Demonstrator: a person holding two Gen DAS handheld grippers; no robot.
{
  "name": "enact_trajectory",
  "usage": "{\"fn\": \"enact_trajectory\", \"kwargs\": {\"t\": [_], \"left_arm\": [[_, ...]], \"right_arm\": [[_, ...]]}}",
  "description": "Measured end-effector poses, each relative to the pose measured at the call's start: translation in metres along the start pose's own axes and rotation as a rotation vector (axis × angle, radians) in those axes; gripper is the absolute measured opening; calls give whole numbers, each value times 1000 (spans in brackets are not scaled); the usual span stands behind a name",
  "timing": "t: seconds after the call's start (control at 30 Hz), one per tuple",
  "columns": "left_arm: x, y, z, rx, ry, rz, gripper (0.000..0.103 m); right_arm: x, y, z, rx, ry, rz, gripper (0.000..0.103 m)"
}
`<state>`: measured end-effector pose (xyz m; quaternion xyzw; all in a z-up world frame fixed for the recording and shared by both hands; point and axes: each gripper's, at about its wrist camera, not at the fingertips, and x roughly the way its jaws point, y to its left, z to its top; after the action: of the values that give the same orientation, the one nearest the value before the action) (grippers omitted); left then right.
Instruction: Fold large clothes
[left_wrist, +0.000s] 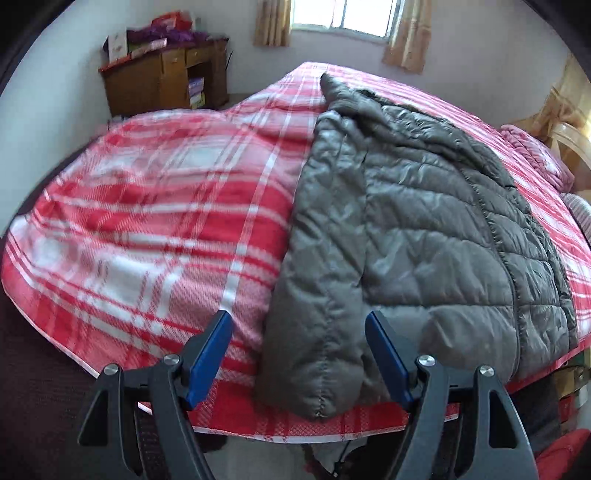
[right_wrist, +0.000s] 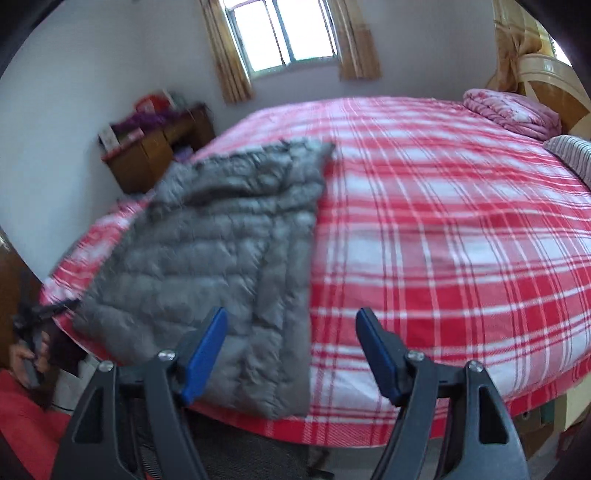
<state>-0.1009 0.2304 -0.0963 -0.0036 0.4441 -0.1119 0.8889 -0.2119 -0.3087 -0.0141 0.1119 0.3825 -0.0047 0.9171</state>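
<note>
Grey quilted jacket (left_wrist: 424, 221) lies flat on the bed (left_wrist: 147, 221), on a red and white plaid sheet, running from the near edge toward the far side. It is folded lengthwise, with one sleeve (left_wrist: 317, 295) laid along its left side; the sleeve's cuff reaches the bed's near edge. In the right wrist view the jacket (right_wrist: 221, 258) sits on the left part of the bed (right_wrist: 443, 240), its lower hem at the near edge.

Left tongs (left_wrist: 299, 354) stand wide apart, blue pads either side of the sleeve's cuff end, above it and gripping nothing. Right tongs (right_wrist: 291, 350) are also spread wide and hold nothing, hovering over the jacket's right edge and the bare sheet beside it.

At the head of the bed lie a folded pink quilt (right_wrist: 513, 110) and a striped pillow (right_wrist: 572, 155). A wooden desk (left_wrist: 166, 77) stands against the far wall, near a curtained window (right_wrist: 284, 33).
</note>
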Motion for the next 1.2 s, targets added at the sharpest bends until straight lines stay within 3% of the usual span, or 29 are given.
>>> {"fn": "enact_trajectory", "kwargs": {"t": [0.17, 0.3, 0.43, 0.47, 0.5, 0.63, 0.73, 0.87, 1.07, 1.2], "left_arm": [[1, -1, -5, -5, -10, -42, 75], [9, 3, -9, -69, 63, -174, 75], [17, 4, -16, -98, 61, -159, 74], [16, 2, -16, -92, 54, -173, 68], [17, 0, -16, -91, 60, -191, 53], [20, -3, -14, -75, 67, -188, 27], [8, 1, -7, -112, 26, -245, 19], [-33, 0, 15, -137, -102, -361, 16], [-101, -20, 46, -43, -279, -439, 16], [-142, -19, 52, 4, -383, -525, 16]], "right_arm": [[31, 1, -31, -32, 105, -33, 71], [46, 10, -47, -56, 177, -9, 65], [58, 13, -52, -39, 222, 60, 61], [62, 14, -53, -37, 238, 68, 58], [67, 16, -54, -42, 255, 63, 51], [77, 22, -53, -63, 289, 76, 17], [70, 26, -46, -67, 256, 88, 11], [35, 25, -20, -28, 121, 166, 10], [-28, 29, 22, -4, -87, 207, 10], [-59, 36, 31, 0, -156, 254, 10]]}}
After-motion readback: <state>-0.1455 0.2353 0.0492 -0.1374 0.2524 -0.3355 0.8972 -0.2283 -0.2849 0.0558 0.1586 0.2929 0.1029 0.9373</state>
